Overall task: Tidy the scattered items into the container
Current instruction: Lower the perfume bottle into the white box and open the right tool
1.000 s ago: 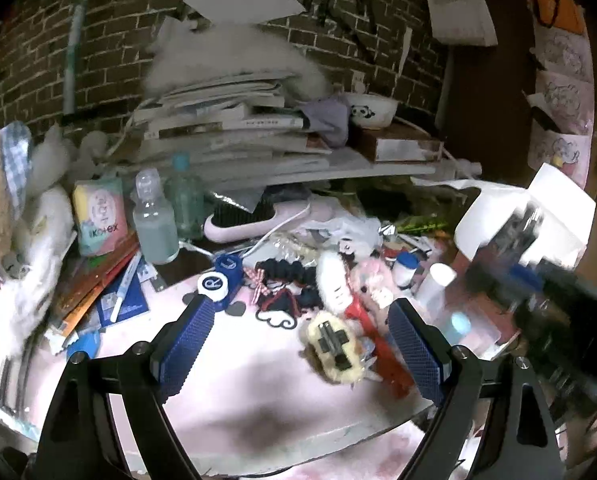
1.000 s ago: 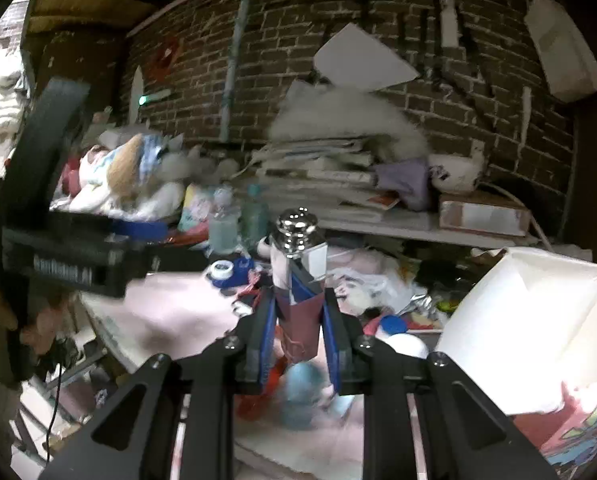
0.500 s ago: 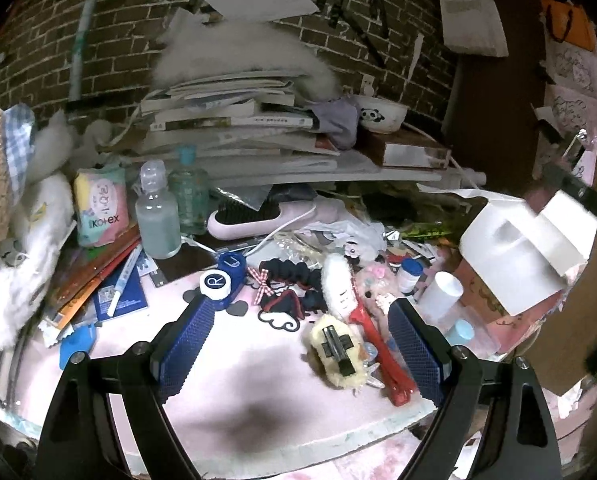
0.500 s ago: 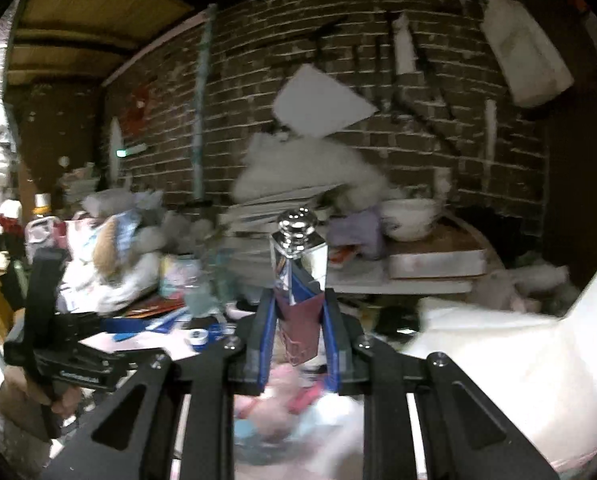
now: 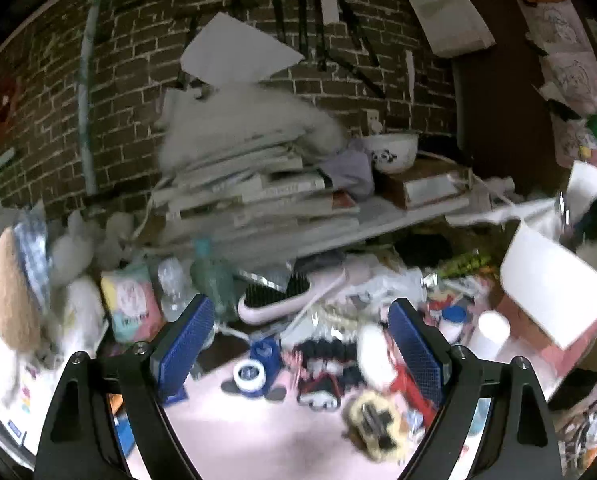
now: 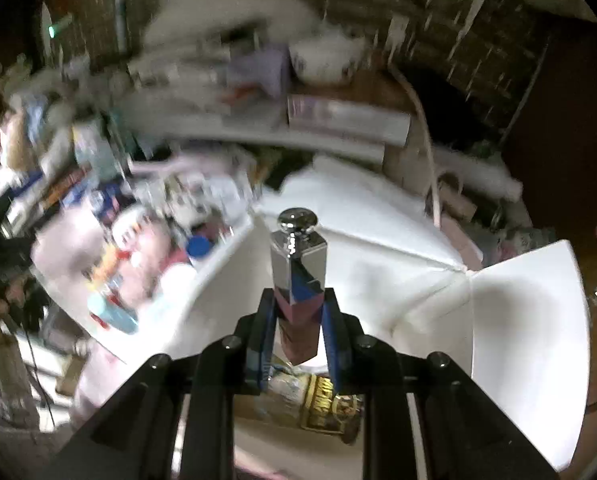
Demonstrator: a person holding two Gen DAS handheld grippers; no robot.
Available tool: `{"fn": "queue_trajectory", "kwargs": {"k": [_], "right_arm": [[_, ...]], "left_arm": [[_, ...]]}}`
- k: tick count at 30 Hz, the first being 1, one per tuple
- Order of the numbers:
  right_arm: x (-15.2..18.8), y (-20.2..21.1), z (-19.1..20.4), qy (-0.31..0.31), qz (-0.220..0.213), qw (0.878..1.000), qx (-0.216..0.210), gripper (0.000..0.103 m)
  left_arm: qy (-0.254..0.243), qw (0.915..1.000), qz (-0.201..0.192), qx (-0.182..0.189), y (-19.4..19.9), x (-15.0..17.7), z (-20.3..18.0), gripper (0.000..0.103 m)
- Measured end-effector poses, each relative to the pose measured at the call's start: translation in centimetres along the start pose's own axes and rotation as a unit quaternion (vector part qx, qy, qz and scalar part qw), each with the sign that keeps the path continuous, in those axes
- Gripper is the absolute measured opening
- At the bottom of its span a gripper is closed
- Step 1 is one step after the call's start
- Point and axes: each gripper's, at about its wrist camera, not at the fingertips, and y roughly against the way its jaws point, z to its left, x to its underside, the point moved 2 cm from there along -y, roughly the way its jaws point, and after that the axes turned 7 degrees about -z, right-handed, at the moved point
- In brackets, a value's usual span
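My right gripper [image 6: 297, 312] is shut on a small pink bottle with a square chrome cap [image 6: 297, 264], cap pointing away from me. It hangs over the open white box [image 6: 530, 320], whose flaps spread wide; a gold-labelled item [image 6: 322, 404] lies inside below the fingers. My left gripper [image 5: 298, 336] is open and holds nothing, hovering above the pink table [image 5: 234, 432]. Below it lie a white and blue tape roll [image 5: 249, 374], black hair clips [image 5: 330, 356], a red clip [image 5: 408, 384] and a fuzzy yellow clip [image 5: 374, 424]. The white box [image 5: 554, 300] shows at the right.
A pile of books and papers [image 5: 258, 192] on a shelf, a bowl [image 5: 392, 152], clear bottles [image 5: 174, 292], a pink hairbrush [image 5: 282, 304] and plush toys [image 5: 14, 280] crowd the back and left. Small white jars [image 5: 492, 330] stand beside the box. A brick wall is behind.
My right gripper has swung right and tipped down with the bottle, from above the table to over the open box. The left gripper rose a little and tilted up.
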Motion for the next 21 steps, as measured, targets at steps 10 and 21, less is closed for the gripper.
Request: {"fn": "queue_trajectory", "kwargs": {"k": [10, 21], "right_arm": [[0.1, -7.2, -1.0, 0.016, 0.215, 0.975, -0.048, 0.019], [1.1, -8.4, -0.1, 0.045, 0.257, 0.964, -0.045, 0.019]], "left_arm": [[0.016, 0.9993, -0.034, 0.005, -1.3, -2.7, 0.1, 0.088], [0.057, 0.9841, 0.093, 0.140, -0.9, 3.1, -0.4, 0.087]]}}
